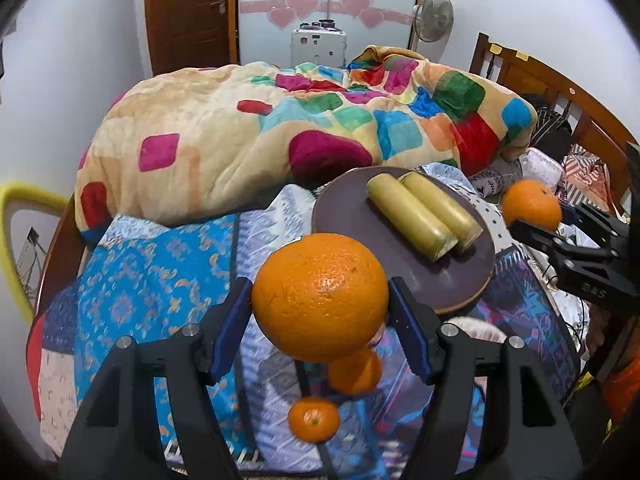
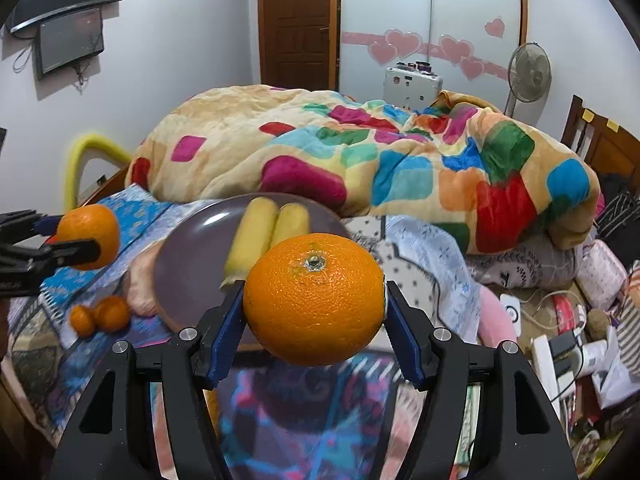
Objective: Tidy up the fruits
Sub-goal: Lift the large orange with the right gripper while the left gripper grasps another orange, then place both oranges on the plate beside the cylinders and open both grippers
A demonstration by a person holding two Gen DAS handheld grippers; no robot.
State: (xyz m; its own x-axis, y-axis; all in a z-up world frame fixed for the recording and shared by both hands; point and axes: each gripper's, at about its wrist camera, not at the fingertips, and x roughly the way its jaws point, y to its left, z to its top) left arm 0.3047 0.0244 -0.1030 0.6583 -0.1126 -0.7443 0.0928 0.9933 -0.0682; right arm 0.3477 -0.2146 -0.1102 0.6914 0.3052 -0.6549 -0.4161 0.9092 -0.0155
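Oranges are the whole story here: each gripper has one clamped between its blue pads, both lifted off the bed, so my guess is they're headed for the plate. The left gripper (image 1: 320,304) has its jaws closed around a big orange (image 1: 320,296), squeezed at the widest part, which makes sense for something round that would otherwise roll out. The right gripper (image 2: 314,308) holds the other orange (image 2: 314,298) the same way, stem end facing the camera. The dark purple plate (image 1: 348,208) sits on the patterned bedspread (image 1: 152,264), just in front of the heaped colourful quilt (image 1: 240,128), and right now it only carries two yellow banana-looking pieces (image 1: 424,216), lying side by side and touching, toward its far half. The near half looks free, so there's room. Two small mandarins (image 2: 100,314) are down on the bedspread near the plate's left edge, touching each other. Soft bedding means the plate could tip if loaded off-centre.
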